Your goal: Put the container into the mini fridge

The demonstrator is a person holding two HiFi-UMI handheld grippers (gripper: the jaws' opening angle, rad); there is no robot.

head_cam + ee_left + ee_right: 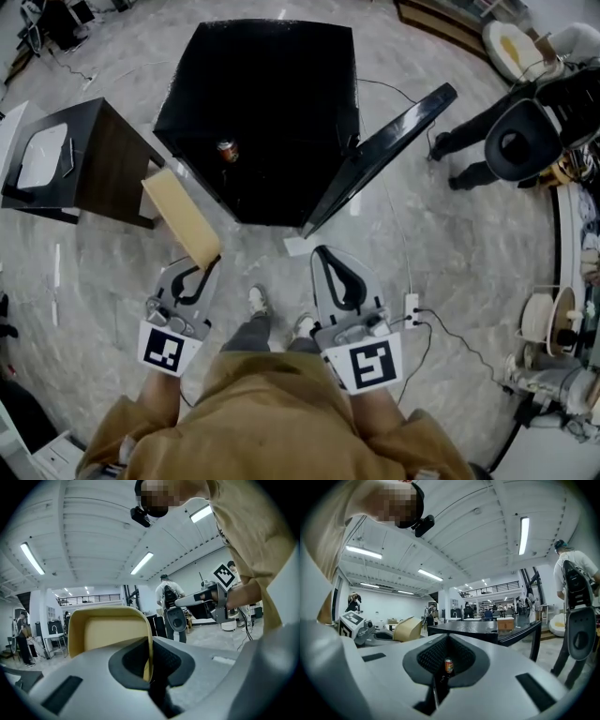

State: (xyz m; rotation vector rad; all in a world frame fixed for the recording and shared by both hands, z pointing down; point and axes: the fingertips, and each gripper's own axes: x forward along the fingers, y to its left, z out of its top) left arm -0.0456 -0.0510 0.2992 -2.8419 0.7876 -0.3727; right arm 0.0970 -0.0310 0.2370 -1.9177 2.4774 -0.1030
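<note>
Where writing shows: only the black-and-white square patterns on the left marker cube (169, 349) and the right marker cube (370, 366); they carry no letters.
Can label: the can (227, 150) is red-orange; its print is too small to read in any view.
Left gripper (211, 261): held forward and angled toward the right, its jaws pinching one wall of the container (180, 214); the left gripper view shows the thin beige wall clamped between the dark pads.
Right gripper (321, 251): held level with the left one and pointed at the mini fridge (272, 84); its jaws are pressed together with nothing between them, and the can appears far off beyond their gap.
Arms: both come forward from tan sleeves (272, 422), a gripper in each hand.
Container: beige, open-topped, tilted, outside the mini fridge near its front left corner, beside the dark side table (103, 155).
Mini fridge: black, standing on the marbled floor (469, 281), its door (384, 155) swung open to the right.
Can position: against the fridge's dark front, left side.
</note>
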